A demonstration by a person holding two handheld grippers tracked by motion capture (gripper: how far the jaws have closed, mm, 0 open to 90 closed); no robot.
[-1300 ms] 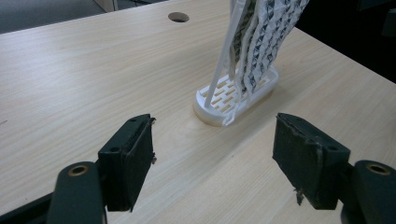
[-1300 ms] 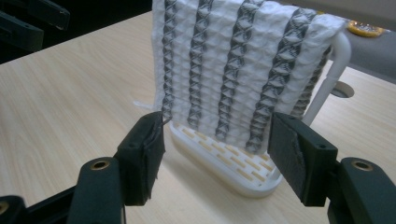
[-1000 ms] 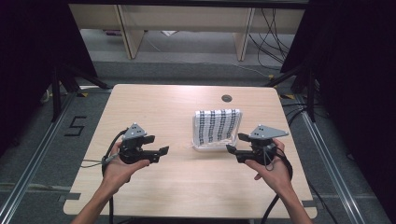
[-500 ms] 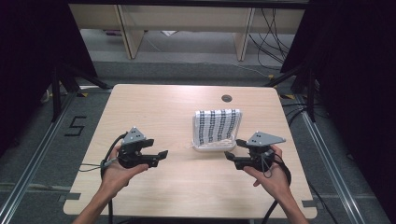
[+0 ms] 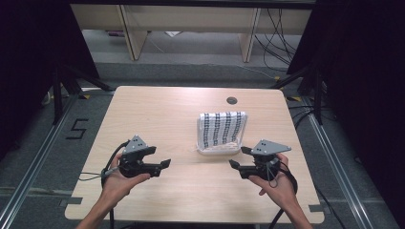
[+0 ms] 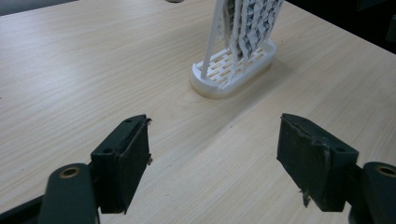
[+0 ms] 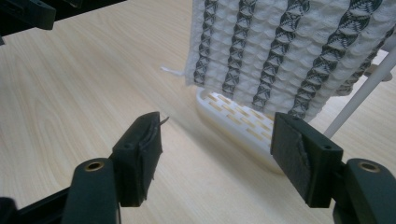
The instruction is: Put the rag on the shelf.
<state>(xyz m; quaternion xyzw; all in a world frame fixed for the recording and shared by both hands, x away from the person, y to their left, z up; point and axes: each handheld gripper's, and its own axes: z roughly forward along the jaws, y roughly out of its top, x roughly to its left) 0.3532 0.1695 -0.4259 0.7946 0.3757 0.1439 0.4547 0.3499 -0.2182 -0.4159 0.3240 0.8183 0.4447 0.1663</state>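
Two grippers [image 5: 165, 164] [image 5: 235, 162] just opening, empty, striped cloth [image 7: 289, 51] cut off above

Jaws: spread apart, just opened further, nothing held between.
Striped cloth [image 7: 289, 51]: hung upper right of frame.
White rack base [image 7: 243, 123]: set on table [image 7: 70, 93], centre.

a white cloth with dark patterned stripes [image 5: 222, 128] hangs upright over a white slotted rack [image 5: 216, 150], right of the table's middle, just beyond my right side and well right of my left.
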